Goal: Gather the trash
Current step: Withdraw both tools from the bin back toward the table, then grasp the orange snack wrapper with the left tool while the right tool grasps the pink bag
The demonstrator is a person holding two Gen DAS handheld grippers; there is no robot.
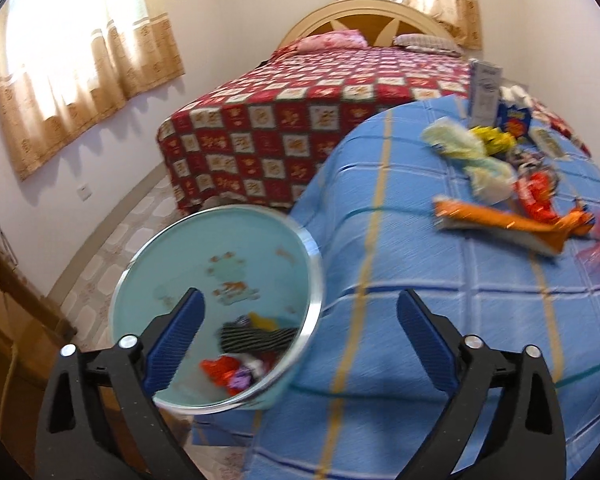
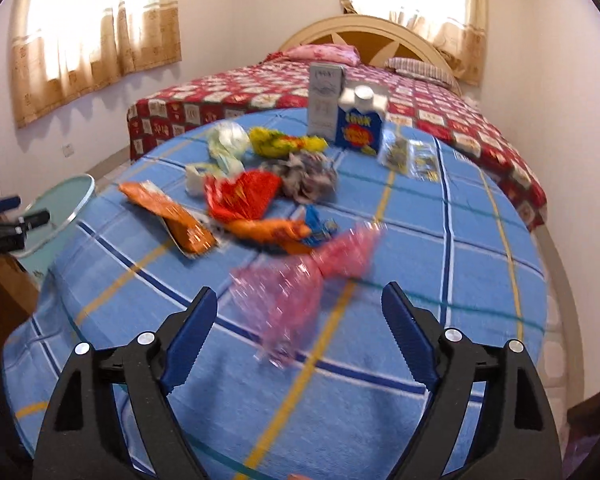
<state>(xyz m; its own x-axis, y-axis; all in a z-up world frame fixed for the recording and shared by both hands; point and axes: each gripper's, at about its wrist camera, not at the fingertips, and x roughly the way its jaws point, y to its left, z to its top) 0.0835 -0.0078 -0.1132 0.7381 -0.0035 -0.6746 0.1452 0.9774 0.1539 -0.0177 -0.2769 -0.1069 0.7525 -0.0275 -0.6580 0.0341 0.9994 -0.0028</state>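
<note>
Pink crinkly wrapper [image 2: 308, 292] lies on the blue-checked counter [image 2: 440, 248], just ahead of my right hand-held gripper [image 2: 300, 316], jaws apart and empty for grabbing. My left hand-held gripper [image 1: 300, 320], also spread and empty, hangs over the bin [image 1: 220, 276] beside the counter, which already holds scraps.

My left gripper [image 1: 300, 312] pointed down at a slant, its jaws spread as wide as they went, with nothing between the blue pads [image 1: 176, 340]. My right gripper [image 2: 300, 312] tilted down much the same, its jaws also well apart and gripping nothing. From the right wrist view I saw the left gripper [image 2: 8, 216] side-on at the far left edge, level with the right one.
</note>
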